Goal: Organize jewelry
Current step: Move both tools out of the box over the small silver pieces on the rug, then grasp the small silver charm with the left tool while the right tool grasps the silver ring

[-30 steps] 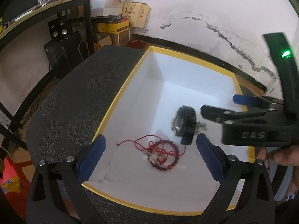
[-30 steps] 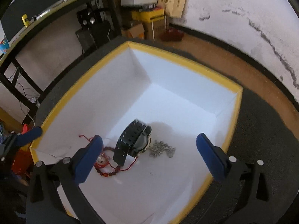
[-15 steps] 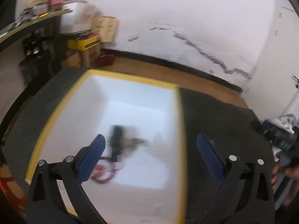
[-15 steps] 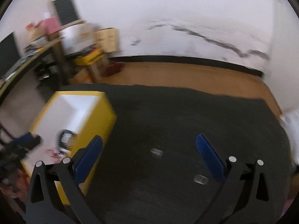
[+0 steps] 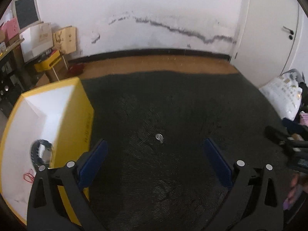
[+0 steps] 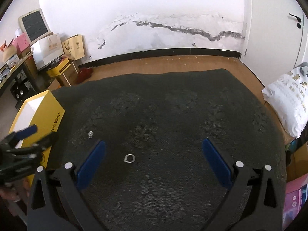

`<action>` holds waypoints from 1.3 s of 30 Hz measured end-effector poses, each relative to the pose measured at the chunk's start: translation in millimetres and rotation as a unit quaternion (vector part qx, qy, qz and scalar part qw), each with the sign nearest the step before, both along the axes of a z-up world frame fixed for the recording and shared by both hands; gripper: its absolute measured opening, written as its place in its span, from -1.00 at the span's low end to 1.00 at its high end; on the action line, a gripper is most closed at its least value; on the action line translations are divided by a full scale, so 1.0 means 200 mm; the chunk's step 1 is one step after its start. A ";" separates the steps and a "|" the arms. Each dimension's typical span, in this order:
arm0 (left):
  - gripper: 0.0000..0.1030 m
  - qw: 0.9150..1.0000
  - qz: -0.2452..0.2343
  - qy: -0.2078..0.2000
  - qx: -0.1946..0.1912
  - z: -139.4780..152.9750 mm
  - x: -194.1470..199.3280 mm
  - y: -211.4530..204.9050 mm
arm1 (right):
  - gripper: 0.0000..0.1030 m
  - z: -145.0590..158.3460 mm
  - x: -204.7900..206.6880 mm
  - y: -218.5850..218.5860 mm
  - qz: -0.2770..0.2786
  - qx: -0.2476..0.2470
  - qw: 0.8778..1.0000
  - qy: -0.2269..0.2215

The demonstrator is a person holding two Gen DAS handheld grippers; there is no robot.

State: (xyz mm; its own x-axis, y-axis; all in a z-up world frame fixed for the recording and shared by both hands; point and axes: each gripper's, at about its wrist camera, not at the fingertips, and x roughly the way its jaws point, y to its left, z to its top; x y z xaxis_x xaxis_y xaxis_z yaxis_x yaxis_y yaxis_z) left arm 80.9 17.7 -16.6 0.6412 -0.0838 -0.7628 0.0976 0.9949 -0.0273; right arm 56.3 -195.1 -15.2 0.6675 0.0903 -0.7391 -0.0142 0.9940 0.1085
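Note:
A yellow box with a white inside (image 5: pixel 84 119) stands at the left on the dark cloth; it also shows in the right wrist view (image 6: pixel 52 104). In it lie a black watch (image 5: pixel 39 151) and a red cord (image 5: pixel 28 176). My left gripper (image 5: pixel 155 160) is open and empty above the cloth, with a small silver ring (image 5: pixel 159 137) ahead between its fingers. My right gripper (image 6: pixel 153 160) is open and empty; a silver ring (image 6: pixel 129 158) lies near its left finger, and a second small silver piece (image 6: pixel 90 134) lies further left.
The dark patterned cloth (image 6: pixel 173 105) covers the table. A white pillow (image 6: pixel 288 100) lies at the right. Cardboard boxes and bags (image 6: pixel 63 57) stand by the cracked wall at the far left. My left gripper shows in the right wrist view (image 6: pixel 21 150).
Both grippers have swung right, away from above the box to over the dark cloth. The box now sits at the left of both views. Both stay open.

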 end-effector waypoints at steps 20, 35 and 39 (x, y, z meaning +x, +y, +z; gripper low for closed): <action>0.88 0.999 0.029 0.040 0.001 -0.24 0.15 -0.09 | 0.88 -0.02 0.06 -0.08 0.010 -0.001 1.000 0.008; 0.42 0.998 0.045 0.027 0.023 -0.49 0.27 -0.10 | 0.88 0.01 0.12 -0.12 0.017 0.033 0.999 0.012; -0.10 0.999 0.037 0.017 0.030 -0.47 0.26 -0.11 | 0.88 0.02 0.12 -0.15 0.013 0.045 0.999 0.009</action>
